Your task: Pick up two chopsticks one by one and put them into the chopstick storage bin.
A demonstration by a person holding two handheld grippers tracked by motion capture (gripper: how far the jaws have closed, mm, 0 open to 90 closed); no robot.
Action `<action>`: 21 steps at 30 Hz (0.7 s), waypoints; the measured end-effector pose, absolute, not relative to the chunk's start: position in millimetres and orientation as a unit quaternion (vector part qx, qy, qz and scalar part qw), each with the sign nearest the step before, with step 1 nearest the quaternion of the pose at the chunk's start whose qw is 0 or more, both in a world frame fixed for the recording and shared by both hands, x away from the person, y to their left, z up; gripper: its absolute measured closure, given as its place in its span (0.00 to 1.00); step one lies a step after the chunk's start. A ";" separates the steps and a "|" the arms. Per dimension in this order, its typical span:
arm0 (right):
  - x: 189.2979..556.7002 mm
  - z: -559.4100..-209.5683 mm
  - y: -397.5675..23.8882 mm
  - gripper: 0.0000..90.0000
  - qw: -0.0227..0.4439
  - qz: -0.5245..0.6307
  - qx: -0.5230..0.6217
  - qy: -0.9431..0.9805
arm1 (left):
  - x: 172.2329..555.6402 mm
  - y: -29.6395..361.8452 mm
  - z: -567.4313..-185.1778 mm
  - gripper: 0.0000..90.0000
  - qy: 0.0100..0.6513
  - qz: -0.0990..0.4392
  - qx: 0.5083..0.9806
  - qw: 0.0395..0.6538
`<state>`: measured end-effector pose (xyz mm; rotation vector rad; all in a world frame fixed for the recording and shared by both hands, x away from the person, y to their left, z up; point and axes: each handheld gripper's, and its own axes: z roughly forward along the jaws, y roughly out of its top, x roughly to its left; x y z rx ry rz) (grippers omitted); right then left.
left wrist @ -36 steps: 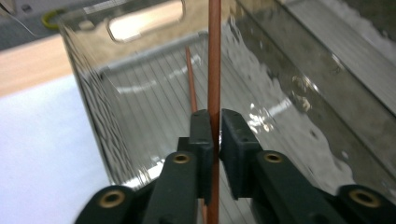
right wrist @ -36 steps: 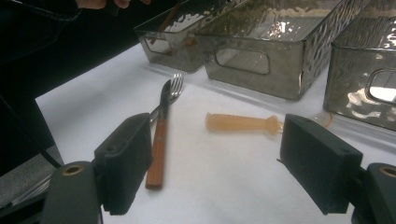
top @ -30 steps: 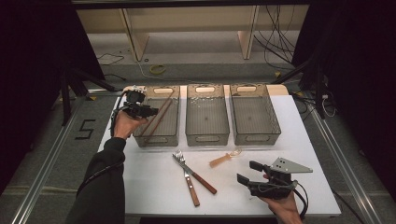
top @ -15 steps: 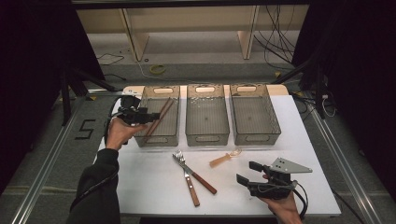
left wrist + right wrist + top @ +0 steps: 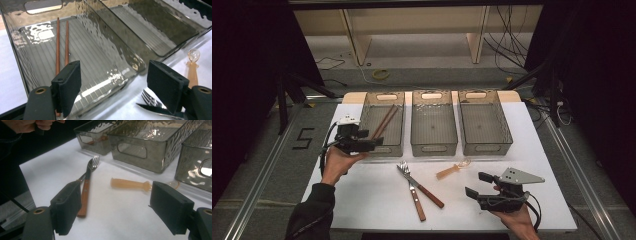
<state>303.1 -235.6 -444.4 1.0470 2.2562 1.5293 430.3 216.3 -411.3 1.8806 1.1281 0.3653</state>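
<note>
Two brown chopsticks (image 5: 384, 123) (image 5: 58, 45) lie in the left grey bin (image 5: 398, 148) (image 5: 17, 50). My left gripper (image 5: 373, 144) (image 5: 116, 82) hovers at that bin's near left corner. Its jaws have just been opening and stand open with nothing between them. A fork (image 5: 402, 168) (image 5: 150, 99) (image 5: 93, 162) and a wooden-handled knife (image 5: 432, 196) (image 5: 84, 196) lie crossed on the white table. An orange-handled spoon (image 5: 453, 170) (image 5: 193, 67) (image 5: 130, 184) rests beside them. My right gripper (image 5: 476, 184) (image 5: 117, 210) is open near the front right, pointing left at the cutlery.
The middle bin (image 5: 434, 147) (image 5: 140, 157) and the right bin (image 5: 485, 146) (image 5: 192, 165) stand in a row behind the cutlery. The white table (image 5: 377, 200) has a dark floor on both sides. Shelves and cables stand behind.
My left gripper has drawn back from over the left bin toward its near corner, with its jaws wider. The chopsticks lie in the bin. My right gripper has not moved.
</note>
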 end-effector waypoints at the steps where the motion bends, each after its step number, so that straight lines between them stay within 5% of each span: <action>1: 304.0 -443.8 -235.0 0.29 0.111 0.516 0.352 0.773 | 426.9 216.4 -414.1 0.30 0.453 0.143 0.758 0.446; 21: 344.7 -407.6 -207.2 0.30 0.135 0.381 0.213 0.890 | 371.8 206.5 -439.4 0.26 0.418 0.152 0.754 0.483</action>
